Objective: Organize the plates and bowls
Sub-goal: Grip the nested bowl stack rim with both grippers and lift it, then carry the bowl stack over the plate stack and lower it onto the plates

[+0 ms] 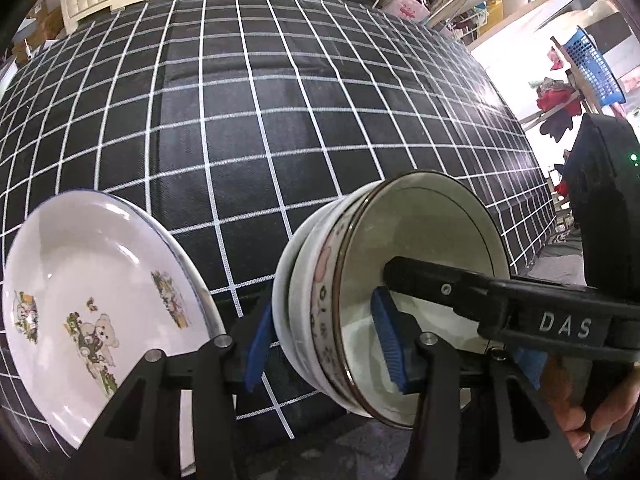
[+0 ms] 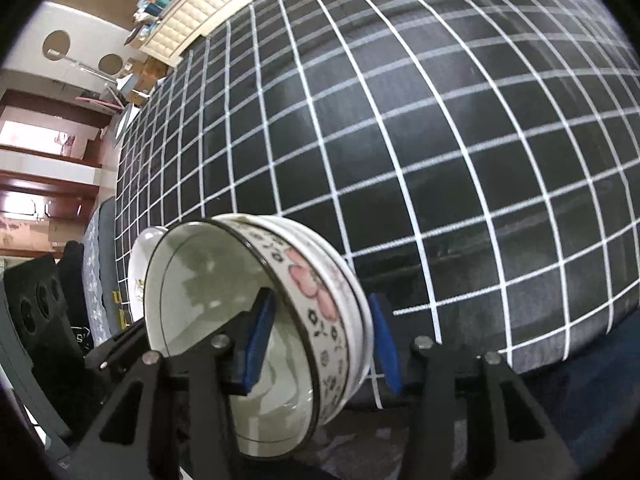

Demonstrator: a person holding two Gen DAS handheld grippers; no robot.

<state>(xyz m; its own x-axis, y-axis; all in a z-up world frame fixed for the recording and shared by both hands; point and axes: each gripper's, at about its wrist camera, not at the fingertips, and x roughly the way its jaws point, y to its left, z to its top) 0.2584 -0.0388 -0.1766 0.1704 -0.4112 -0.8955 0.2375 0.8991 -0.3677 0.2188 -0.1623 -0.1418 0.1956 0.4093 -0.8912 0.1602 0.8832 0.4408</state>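
Glossy floral bowl (image 1: 384, 304) stack, apparently clamped by left tool (image 1: 324, 352), right tool (image 2: 320, 344).

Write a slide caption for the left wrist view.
Both grippers straddle the floral bowl stack's rim beside a teddy-bear plate on a checked cloth.

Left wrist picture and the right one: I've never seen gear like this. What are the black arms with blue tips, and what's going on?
There is no robot. A person holds two hand-held grippers, each with two black fingers that have blue pads. Each picture comes from a fisheye camera on one gripper looking along its fingers, hence the bulge. Below is a bed with a black grid-patterned cover. A teddy-bear plate lies at its near edge. The left gripper and right gripper both straddle the wall of a flowered bowl nested in a plain white bowl, apparently pinching the pair.
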